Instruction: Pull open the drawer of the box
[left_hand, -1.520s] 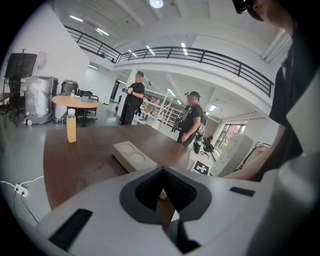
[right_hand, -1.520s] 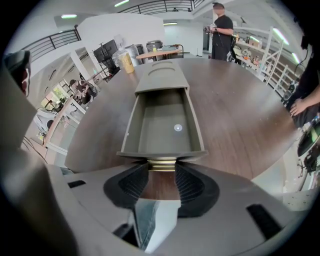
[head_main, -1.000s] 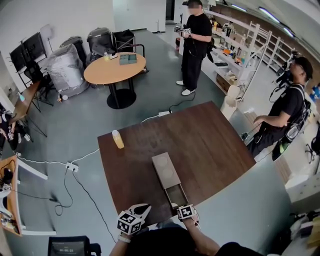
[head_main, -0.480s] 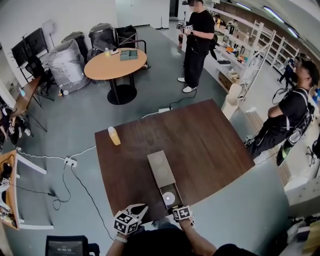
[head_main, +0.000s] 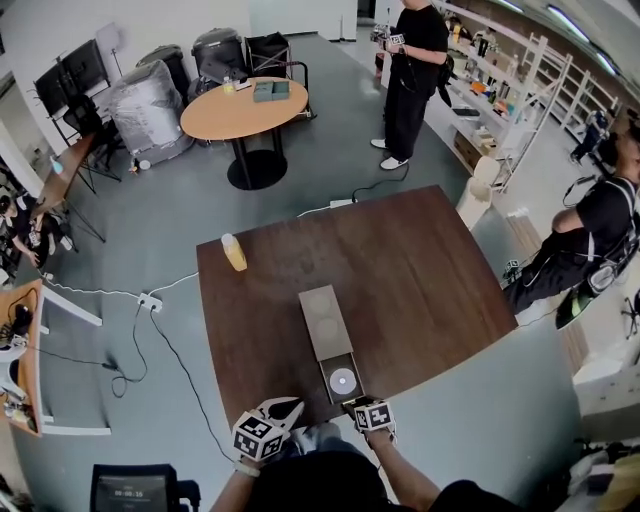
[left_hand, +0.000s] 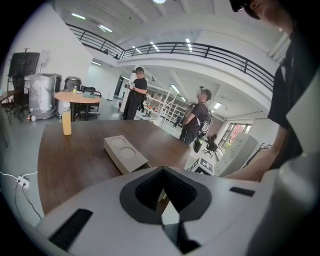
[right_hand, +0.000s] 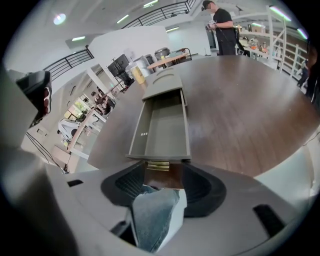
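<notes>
Drawer (right_hand: 160, 127), shallow and grey-green, stands pulled well out of its box. Its small brass handle (right_hand: 158, 166) sits between the spread jaws of the right gripper (right_hand: 160, 175). The dark pads lie on either side of the handle without clearly touching it. The drawer's front end reaches the near edge of the dark brown wooden tabletop (head_main: 420, 280). Behind it, the long flat grey box (head_main: 324, 320) lies lengthwise away from the person, with two round recesses in its lid. The left gripper (left_hand: 161, 197) hovers just beside the right one at the tabletop's near edge, jaws drawn together with only a sliver between the pads, holding nothing. A yellow bottle (head_main: 234, 252) stands well apart, near the far left corner.
</notes>
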